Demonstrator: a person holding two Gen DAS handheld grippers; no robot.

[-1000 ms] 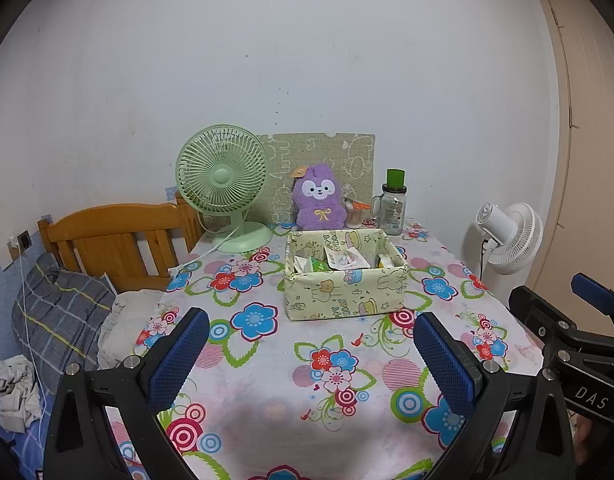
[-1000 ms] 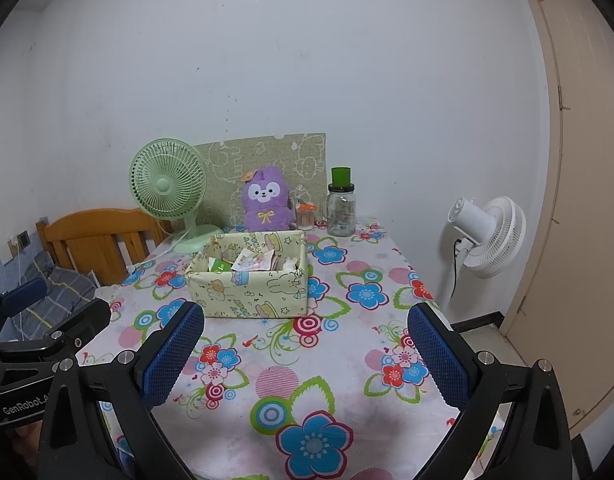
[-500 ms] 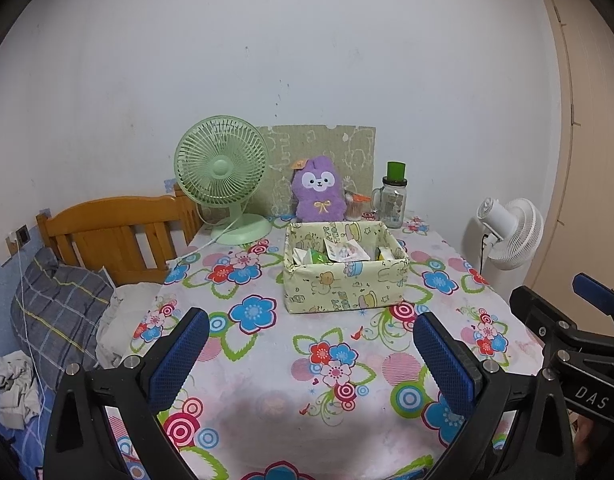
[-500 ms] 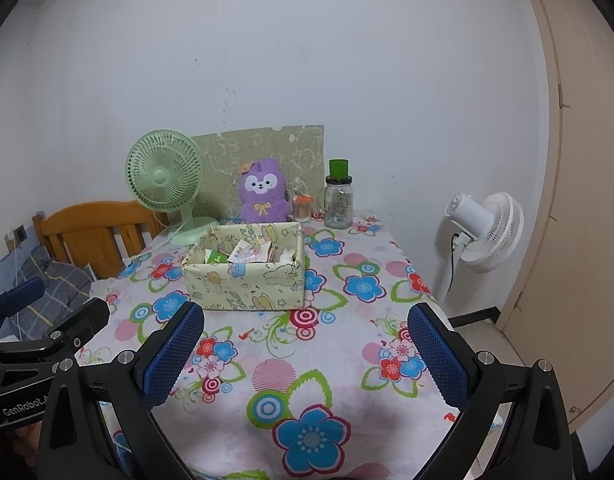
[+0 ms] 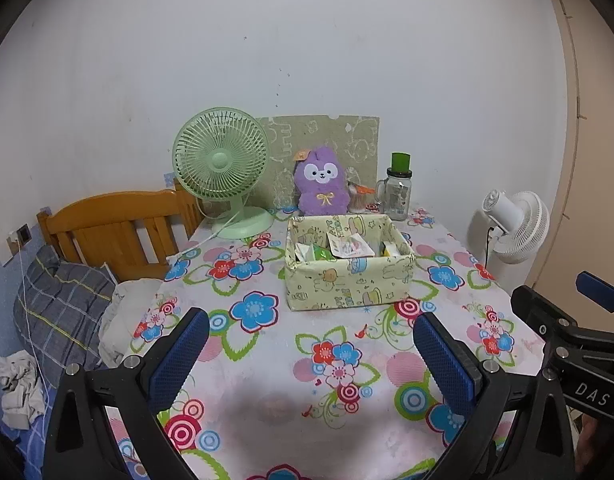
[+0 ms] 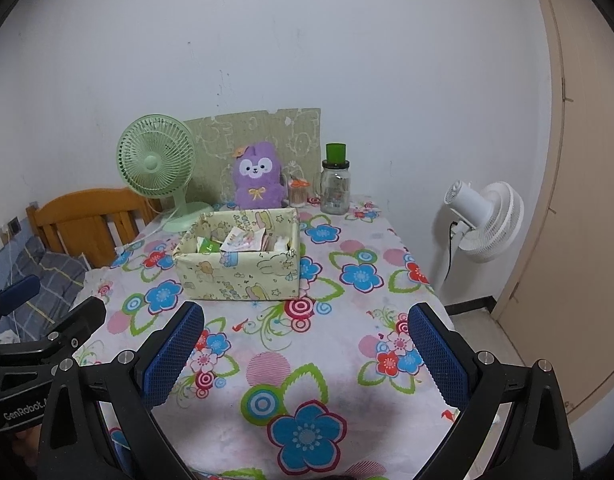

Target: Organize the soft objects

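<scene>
A purple plush rabbit (image 5: pixel 321 186) sits upright at the back of the floral table, against a patterned board; it also shows in the right wrist view (image 6: pixel 259 180). In front of it stands a pale yellow fabric box (image 5: pixel 347 264) (image 6: pixel 239 258) holding several packets. My left gripper (image 5: pixel 313 354) is open and empty above the near table edge. My right gripper (image 6: pixel 305 350) is open and empty too, to its right. Both are well short of the box.
A green desk fan (image 5: pixel 223 168) stands back left, a glass jar with a green lid (image 5: pixel 399 188) back right. A wooden bed headboard (image 5: pixel 119 232) and pillows lie left of the table. A white floor fan (image 5: pixel 511 228) and a door are to the right.
Both grippers have drawn back and risen slightly, so the box and plush look a little farther away. The jaws stay open and nothing on the table has moved.
</scene>
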